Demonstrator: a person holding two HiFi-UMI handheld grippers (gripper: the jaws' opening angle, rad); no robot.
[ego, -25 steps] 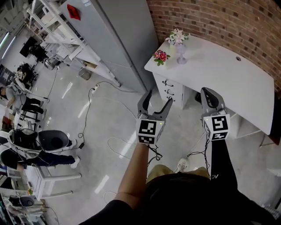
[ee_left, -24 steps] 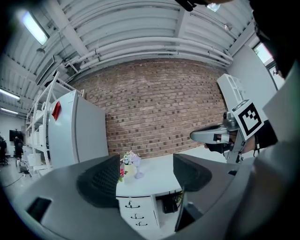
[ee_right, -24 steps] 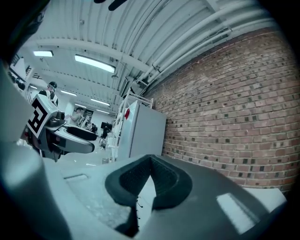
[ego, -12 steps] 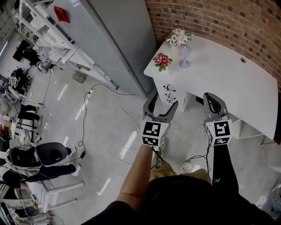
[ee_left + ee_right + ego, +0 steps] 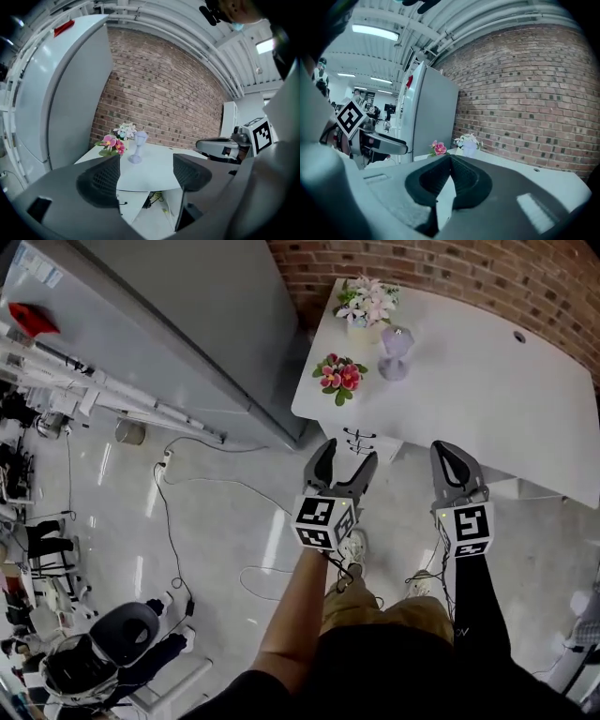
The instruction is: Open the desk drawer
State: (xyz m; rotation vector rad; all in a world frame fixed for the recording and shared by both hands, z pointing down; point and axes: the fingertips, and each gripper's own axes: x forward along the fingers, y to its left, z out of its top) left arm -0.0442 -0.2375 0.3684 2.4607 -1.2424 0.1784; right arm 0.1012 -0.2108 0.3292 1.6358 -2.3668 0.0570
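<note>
My left gripper (image 5: 347, 454) has its jaws spread wide and released. In the left gripper view the two dark ribbed pads (image 5: 101, 180) stand well apart with nothing between them; through the gap I see only the near edge of the white desk (image 5: 487, 399) and the space under it. My right gripper (image 5: 448, 451) is clenched. In the right gripper view its pads meet at their tips (image 5: 450, 161) and grip nothing. Neither gripper touches the desk.

The drawer fronts (image 5: 360, 441) sit under the desk's left end, stacked below its near left corner, with small dark handles showing just under the top's edge. They look closed. In the head view the left gripper's tips frame those handles from the near side, and the right gripper points at the desk's near edge further right.

A bunch of pink flowers (image 5: 337, 374) lies at the desk's near left corner. A pot of white flowers (image 5: 366, 306) stands at the far left corner against the brick wall (image 5: 469, 277). A lilac goblet (image 5: 396, 351) stands upright just beside them, toward the middle. A small dark hole (image 5: 518, 336) shows near the far edge.

A tall grey cabinet (image 5: 206, 324) stands left of the desk. Loose cables (image 5: 225, 486) trail over the glossy pale floor (image 5: 216, 549), and an office chair (image 5: 122, 634) stands off to the lower left.
</note>
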